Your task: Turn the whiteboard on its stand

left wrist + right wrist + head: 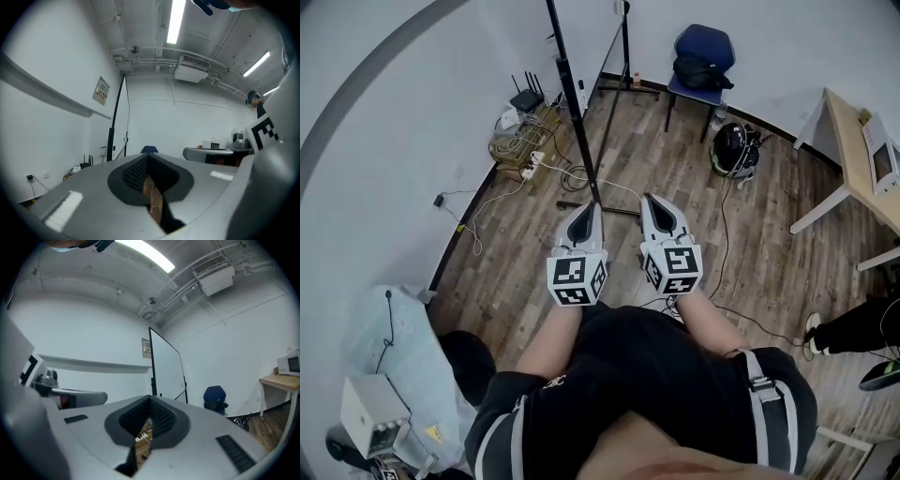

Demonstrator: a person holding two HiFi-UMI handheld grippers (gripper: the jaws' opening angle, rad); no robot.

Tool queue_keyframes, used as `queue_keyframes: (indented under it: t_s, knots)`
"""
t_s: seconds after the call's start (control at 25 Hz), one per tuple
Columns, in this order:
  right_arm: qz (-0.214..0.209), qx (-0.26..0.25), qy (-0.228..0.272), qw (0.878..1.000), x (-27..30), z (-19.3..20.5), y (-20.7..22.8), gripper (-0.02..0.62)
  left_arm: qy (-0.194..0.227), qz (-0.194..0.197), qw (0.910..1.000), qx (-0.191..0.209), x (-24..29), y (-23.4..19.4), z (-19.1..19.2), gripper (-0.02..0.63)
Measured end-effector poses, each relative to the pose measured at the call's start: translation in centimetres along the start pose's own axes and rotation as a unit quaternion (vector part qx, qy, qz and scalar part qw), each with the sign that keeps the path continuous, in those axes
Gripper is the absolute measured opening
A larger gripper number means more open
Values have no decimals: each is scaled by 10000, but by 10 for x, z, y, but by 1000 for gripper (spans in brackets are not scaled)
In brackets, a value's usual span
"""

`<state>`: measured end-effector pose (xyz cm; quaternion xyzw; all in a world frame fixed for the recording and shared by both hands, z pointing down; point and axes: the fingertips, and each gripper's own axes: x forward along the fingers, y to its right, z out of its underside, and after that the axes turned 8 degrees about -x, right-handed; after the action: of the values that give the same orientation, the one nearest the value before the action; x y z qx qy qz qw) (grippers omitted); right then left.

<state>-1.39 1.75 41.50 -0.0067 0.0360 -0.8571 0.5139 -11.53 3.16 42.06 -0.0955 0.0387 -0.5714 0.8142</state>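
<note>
The whiteboard (pixel 572 94) stands on its black stand just ahead of me, seen almost edge-on from above; the stand's foot (pixel 614 211) lies on the wood floor between my two grippers. In the right gripper view the whiteboard (pixel 166 369) shows as a white panel in a thin black frame, some way off. The left gripper view catches only its black upright (pixel 112 136). My left gripper (pixel 584 208) and right gripper (pixel 654 202) are held level side by side, short of the stand, touching nothing. Both have their jaws together and hold nothing (pixel 149 157) (pixel 150 399).
A blue chair (pixel 703 56) with a black bag stands at the far wall, a dark helmet-like thing (pixel 733 148) on the floor beside it. A router and cables (pixel 525 131) lie by the left wall. A wooden table (pixel 862 159) is at right, another person's legs (pixel 853 328) below it.
</note>
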Motion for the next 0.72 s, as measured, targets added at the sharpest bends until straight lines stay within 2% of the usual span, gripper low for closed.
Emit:
queue_keyframes:
  t_s: [0.4,0.72]
  knots:
    - [58,-78,-91,9999,5,8,4,5,-71,33,10000,-43,2,-3,12,9]
    - [184,-225,-171,9994,37,16,22,5,-145,245,9996,-83,52,-13,14,9]
